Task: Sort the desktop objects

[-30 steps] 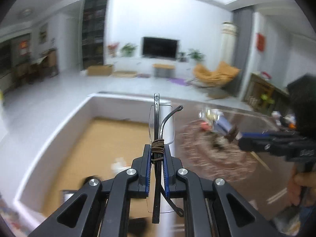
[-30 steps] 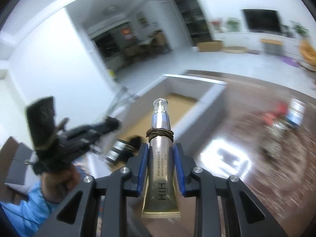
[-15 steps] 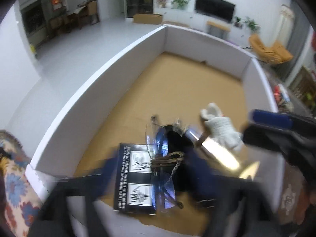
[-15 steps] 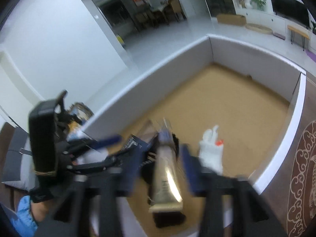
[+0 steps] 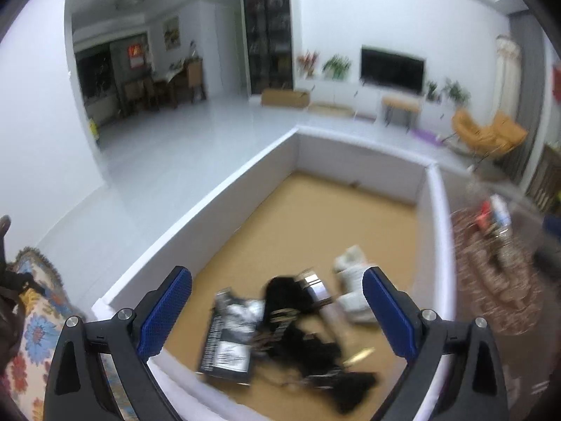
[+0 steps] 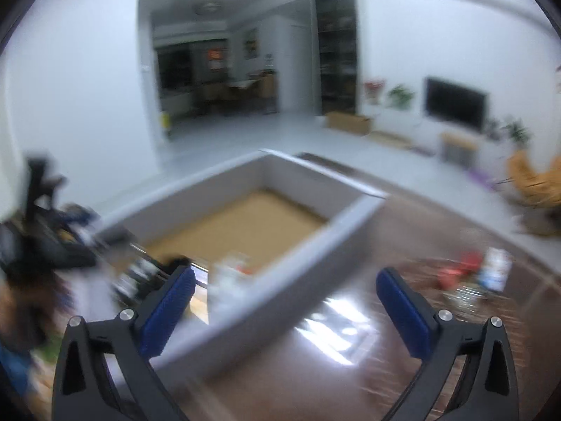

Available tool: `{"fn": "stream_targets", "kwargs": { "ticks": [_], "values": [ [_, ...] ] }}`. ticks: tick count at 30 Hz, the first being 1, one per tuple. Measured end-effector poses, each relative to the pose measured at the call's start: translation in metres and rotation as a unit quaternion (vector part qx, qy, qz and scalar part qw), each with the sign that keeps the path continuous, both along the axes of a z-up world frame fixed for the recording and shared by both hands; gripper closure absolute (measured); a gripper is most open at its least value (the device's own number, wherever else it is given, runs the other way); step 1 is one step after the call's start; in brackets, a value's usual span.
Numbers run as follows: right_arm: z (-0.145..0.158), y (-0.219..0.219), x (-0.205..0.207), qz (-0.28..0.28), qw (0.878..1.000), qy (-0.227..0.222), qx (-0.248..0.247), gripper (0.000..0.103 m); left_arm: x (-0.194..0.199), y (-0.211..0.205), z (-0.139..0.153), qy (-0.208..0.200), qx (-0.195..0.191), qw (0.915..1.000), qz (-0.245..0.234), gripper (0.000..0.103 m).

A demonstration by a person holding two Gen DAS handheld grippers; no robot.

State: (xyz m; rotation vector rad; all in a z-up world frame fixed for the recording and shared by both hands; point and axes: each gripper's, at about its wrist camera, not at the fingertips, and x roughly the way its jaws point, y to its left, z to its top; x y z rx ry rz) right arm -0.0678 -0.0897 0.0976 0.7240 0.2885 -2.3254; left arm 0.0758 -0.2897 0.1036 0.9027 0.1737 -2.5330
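Note:
A white-walled box (image 5: pixel 217 203) with a tan floor holds a blurred heap: a black-and-white packet (image 5: pixel 231 333), a black item (image 5: pixel 301 329), a gold tube (image 5: pixel 329 312) and a white crumpled item (image 5: pixel 354 287). My left gripper (image 5: pixel 277 312) is open and empty above the heap. My right gripper (image 6: pixel 285 308) is open and empty, over the box's near right wall (image 6: pixel 301 266) and the brown table. The glasses cannot be made out in the blur.
Small items (image 6: pixel 484 273), red and white, lie on a patterned mat (image 5: pixel 498 280) on the brown table right of the box. A flowered cloth (image 5: pixel 31 329) lies left of the box. The other hand-held gripper (image 6: pixel 38 242) shows at left in the right wrist view.
Both grippers have opened. The glasses left my left gripper and the gold tube left my right gripper; both went into the box. Both grippers have lifted and pulled back.

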Motion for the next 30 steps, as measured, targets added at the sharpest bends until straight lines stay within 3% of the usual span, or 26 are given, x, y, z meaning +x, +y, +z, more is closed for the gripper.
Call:
{"fn": "stream_targets", "kwargs": {
  "ticks": [3,7,10,13,18,21,24,30],
  "values": [
    [-0.033,0.065,-0.006,-0.065,0.996,0.008,0.054,0.000,0.002,0.040,0.019,0.032,-0.008,0.9989,-0.034,0.004],
    [-0.092,0.158,-0.019,-0.142,0.984,-0.039,0.101,0.000,-0.004,0.116,0.037,0.061,-0.014,0.9919,-0.110,0.003],
    [-0.126,0.218,-0.024,-0.187,0.973,-0.080,0.108,0.000,-0.015,0.170,0.041,0.066,-0.005,0.9836,-0.168,0.001],
    [-0.135,0.265,-0.031,-0.220,0.965,-0.110,0.092,0.000,-0.032,0.216,0.031,0.047,0.021,0.9747,-0.218,0.000],
    [-0.143,0.294,-0.033,-0.256,0.953,-0.137,0.084,0.000,-0.066,0.274,-0.015,-0.011,0.041,0.9634,-0.265,0.000],
    [-0.142,0.298,-0.031,-0.258,0.953,-0.137,0.081,0.000,-0.085,0.297,-0.050,-0.053,0.042,0.9591,-0.275,0.000],
    [-0.146,0.294,-0.033,-0.256,0.952,-0.140,0.092,0.000,-0.100,0.308,-0.086,-0.088,0.028,0.9573,-0.274,0.000],
    [-0.147,0.304,-0.034,-0.272,0.948,-0.150,0.070,0.000,-0.115,0.307,-0.119,-0.110,0.033,0.9600,-0.255,0.000]
  ]
}}
